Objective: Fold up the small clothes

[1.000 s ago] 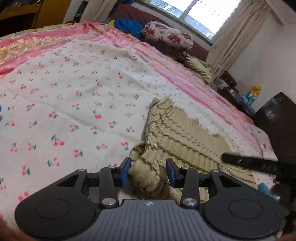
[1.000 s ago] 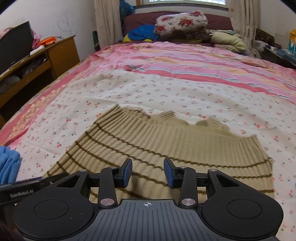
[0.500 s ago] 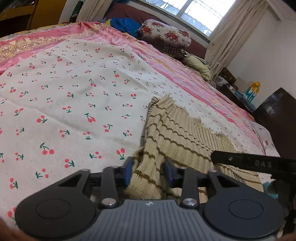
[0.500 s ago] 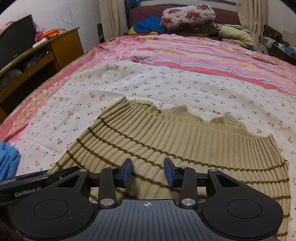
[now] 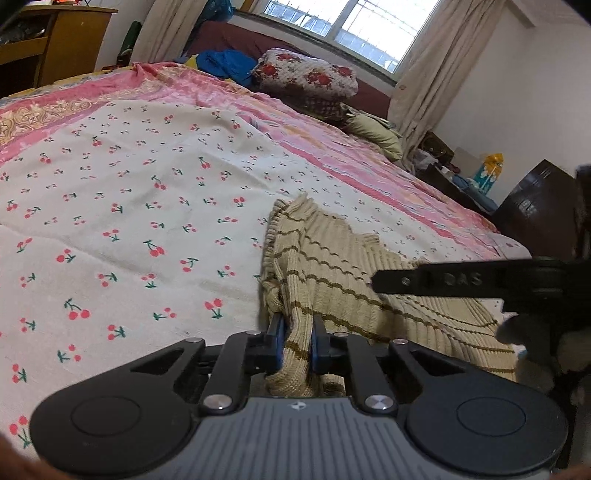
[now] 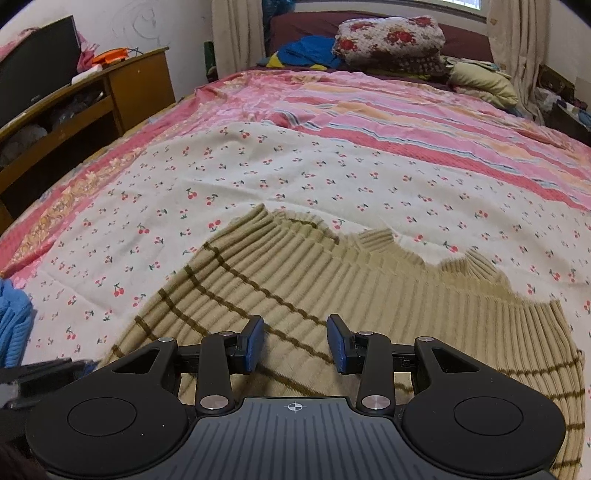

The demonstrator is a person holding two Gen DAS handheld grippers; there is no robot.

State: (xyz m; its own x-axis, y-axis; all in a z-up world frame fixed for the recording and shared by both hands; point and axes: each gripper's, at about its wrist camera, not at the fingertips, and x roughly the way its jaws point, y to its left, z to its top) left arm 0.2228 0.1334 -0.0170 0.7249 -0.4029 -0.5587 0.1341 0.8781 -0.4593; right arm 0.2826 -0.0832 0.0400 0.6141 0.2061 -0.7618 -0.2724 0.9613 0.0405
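A beige ribbed knit sweater (image 6: 369, 306) with thin brown stripes lies spread on the near part of the bed, on a white sheet (image 5: 122, 221) printed with small red cherries; its ragged ribbed far edge points toward the head of the bed. At its left side the knit is bunched up into a fold, and the left gripper (image 5: 297, 345) has that fold between its blue pads, its jaws having just been closing until they now pinch the fabric tightly. The right gripper (image 6: 295, 345) hovers over the flat middle of the sweater with its jaws standing partly apart and nothing clamped between them; whether its tips touch the knit cannot be told. In the left wrist view the right gripper shows as a black arm reaching in from the right above the sweater. Beyond the cherry sheet a pink striped blanket (image 6: 406, 122) covers the far half of the bed. At the head of the bed lie a floral pillow (image 6: 391, 37), a blue garment (image 6: 306, 50) beside it, and an olive cushion (image 6: 484, 83). A blue knitted piece (image 6: 13, 325) sits at the left edge of the bed. A wooden cabinet (image 6: 122, 88) stands against the left wall, and curtains (image 5: 428, 74) hang beside a bright window (image 5: 347, 26)
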